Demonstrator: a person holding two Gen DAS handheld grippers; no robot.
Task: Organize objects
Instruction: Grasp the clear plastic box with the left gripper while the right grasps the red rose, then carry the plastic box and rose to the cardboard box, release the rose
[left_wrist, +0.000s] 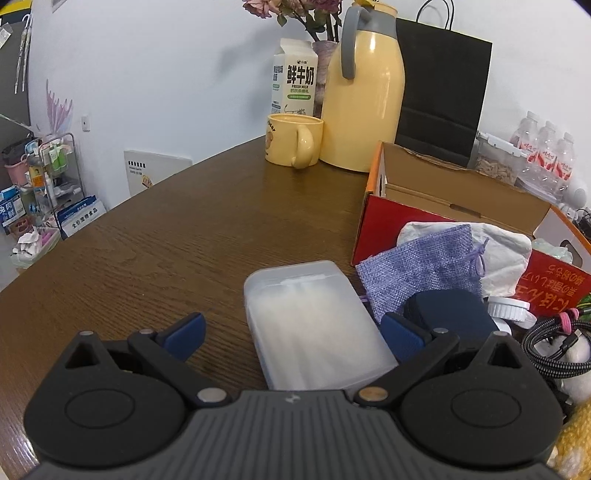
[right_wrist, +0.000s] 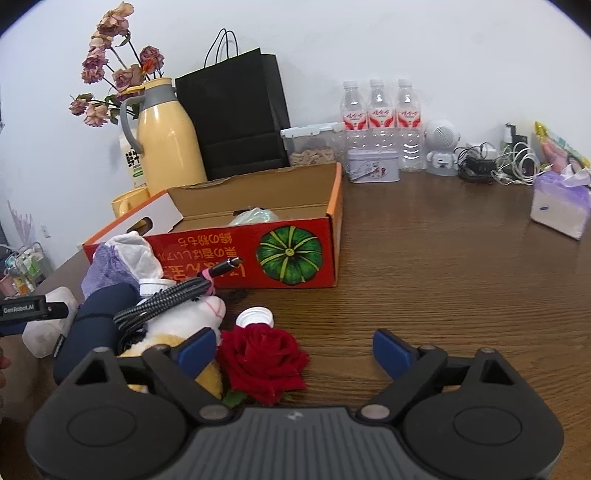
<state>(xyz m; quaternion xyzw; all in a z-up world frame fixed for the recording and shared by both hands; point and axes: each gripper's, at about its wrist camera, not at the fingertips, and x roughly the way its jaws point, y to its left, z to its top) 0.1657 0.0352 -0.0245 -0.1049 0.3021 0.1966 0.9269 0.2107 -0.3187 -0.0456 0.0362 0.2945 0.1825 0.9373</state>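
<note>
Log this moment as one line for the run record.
left hand-held gripper: open around translucent plastic box | right hand-held gripper: open, red fabric rose between fingers

The left gripper (left_wrist: 291, 338) pointed down at a slant, its jaws spread wide and its blue pads (left_wrist: 186, 334) clear of each other. The right gripper (right_wrist: 295, 350) was tilted down likewise, jaws wide apart, its pads (right_wrist: 389, 350) pressing on nothing. In the right wrist view, the left gripper's black body (right_wrist: 33, 314) reached in from the left edge.
</note>
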